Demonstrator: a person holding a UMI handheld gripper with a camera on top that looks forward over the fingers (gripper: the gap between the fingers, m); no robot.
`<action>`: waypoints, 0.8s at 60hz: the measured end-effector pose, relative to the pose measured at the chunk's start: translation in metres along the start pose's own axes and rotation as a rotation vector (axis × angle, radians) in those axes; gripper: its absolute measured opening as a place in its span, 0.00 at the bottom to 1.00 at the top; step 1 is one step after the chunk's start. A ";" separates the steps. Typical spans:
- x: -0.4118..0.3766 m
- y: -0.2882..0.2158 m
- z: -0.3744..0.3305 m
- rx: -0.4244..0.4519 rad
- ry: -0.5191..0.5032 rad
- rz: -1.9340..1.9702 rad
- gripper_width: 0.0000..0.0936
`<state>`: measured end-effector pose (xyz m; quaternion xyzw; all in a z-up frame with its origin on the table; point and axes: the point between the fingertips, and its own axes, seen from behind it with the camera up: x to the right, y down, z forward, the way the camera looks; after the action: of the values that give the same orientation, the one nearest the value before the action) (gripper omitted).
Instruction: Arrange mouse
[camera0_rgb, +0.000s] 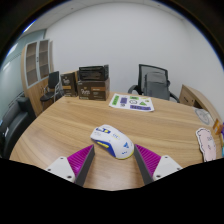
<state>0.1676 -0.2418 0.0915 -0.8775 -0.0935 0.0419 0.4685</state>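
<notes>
A white mouse (112, 140) with blue and yellow trim lies on the wooden table (70, 118). It sits just ahead of my gripper (112, 158), at the level of the fingertips and roughly centred between them. The fingers (84, 158) are spread wide, with their magenta pads facing inward, and there is a gap on either side of the mouse. Nothing is held.
A green and white mat (131, 102) with small items lies at the table's far side. A black chair (153, 82) stands beyond it. A cardboard box (92, 84) and dark boxes sit at the far left. White objects (207, 130) lie near the right edge.
</notes>
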 end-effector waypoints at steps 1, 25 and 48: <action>0.006 0.004 -0.004 -0.006 0.005 -0.005 0.87; 0.080 0.038 -0.038 -0.002 0.104 0.080 0.88; 0.092 0.090 -0.114 -0.027 0.172 0.144 0.42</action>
<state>0.2871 -0.3650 0.0818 -0.8885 0.0099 -0.0013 0.4587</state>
